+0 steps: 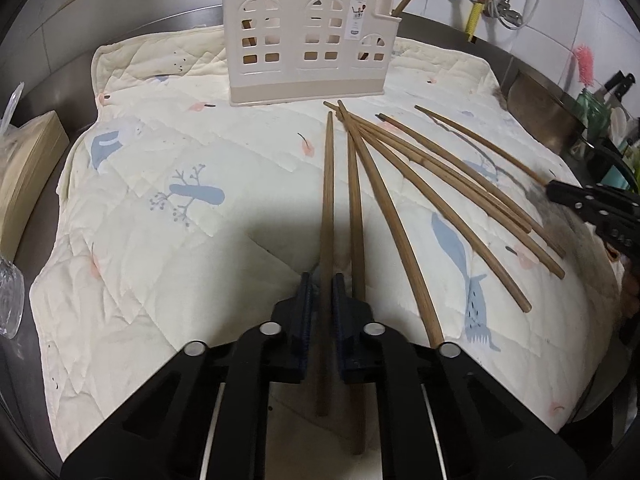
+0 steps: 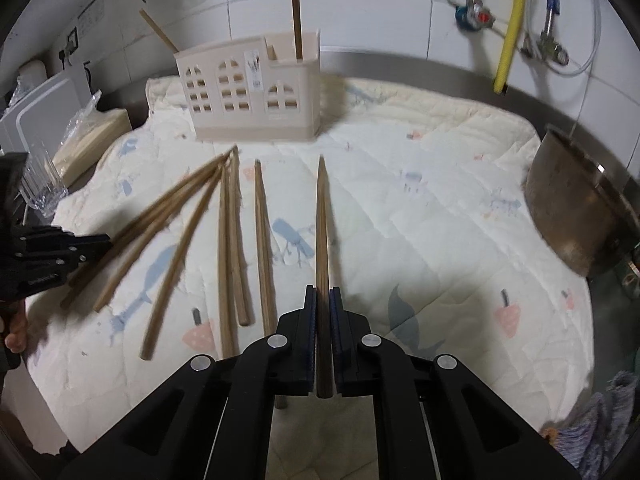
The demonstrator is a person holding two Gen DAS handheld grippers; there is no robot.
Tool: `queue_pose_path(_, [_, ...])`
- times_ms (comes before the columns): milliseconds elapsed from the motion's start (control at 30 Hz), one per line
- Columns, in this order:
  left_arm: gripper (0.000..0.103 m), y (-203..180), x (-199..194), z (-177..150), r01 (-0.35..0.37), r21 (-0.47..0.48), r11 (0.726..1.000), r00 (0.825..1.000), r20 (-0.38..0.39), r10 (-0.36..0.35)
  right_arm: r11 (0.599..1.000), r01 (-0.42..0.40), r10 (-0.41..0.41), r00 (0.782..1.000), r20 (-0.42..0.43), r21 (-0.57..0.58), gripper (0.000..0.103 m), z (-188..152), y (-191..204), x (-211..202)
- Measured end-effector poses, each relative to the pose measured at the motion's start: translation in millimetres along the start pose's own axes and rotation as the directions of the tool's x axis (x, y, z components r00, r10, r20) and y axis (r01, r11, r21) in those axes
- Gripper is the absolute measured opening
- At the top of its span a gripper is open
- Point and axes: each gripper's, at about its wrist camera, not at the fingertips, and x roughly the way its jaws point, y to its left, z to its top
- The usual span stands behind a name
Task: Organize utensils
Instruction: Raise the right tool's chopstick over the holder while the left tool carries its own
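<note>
- Left wrist view: my left gripper (image 1: 322, 294) has its fingers clamped on one chopstick (image 1: 328, 200), tip pointing at the cream utensil holder (image 1: 308, 40) at the far side of the quilted mat (image 1: 160, 200). Loose chopsticks (image 1: 440, 184) fan out on the mat to the right. Right gripper (image 1: 560, 194) sits at the right edge.
- Right wrist view: my right gripper (image 2: 324, 308) fingers pinch another chopstick (image 2: 322, 232), aimed right of the holder (image 2: 248, 92). Loose chopsticks (image 2: 228, 240) lie left; metal pot (image 2: 580, 216) far right.
</note>
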Motion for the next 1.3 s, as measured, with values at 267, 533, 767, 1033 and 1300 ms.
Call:
queue_pose_path(267, [0.005,0,-40,20,0.015,0.001,1.0,0.994,0.11,-0.015,1.0,0.003,-0.001,0.991,0.136,-0.02,0.006,29,7,-47])
queue_pose_path(533, [0.005,-2,-80,60,0.033,0.03,0.999,0.974,0.225,-0.039,0.998,-0.032,0.045,0.973,0.226,-0.059,0.006,70,19,-74])
queue_pose_path(767, [0.005,-2,-94,96,0.015,0.073,0.997,0.963,0.268,-0.034,0.991,-0.072,0.098,0.964,0.246,-0.11,0.006,112,30,-85])
queue_pose_path(1033, [0.005,-7,-114,145,0.015,0.123,0.992,0.951,0.305,-0.052,0.982,-0.12,0.158,0.948,0.277,-0.147,0.006,171,32,-106])
queue_pose_path(1300, [0.005,-7,-163,201,-0.014,0.136,0.991,0.903,0.427,-0.046,0.98,-0.101,0.152,0.936,0.317,-0.171,0.006,221,35,-115])
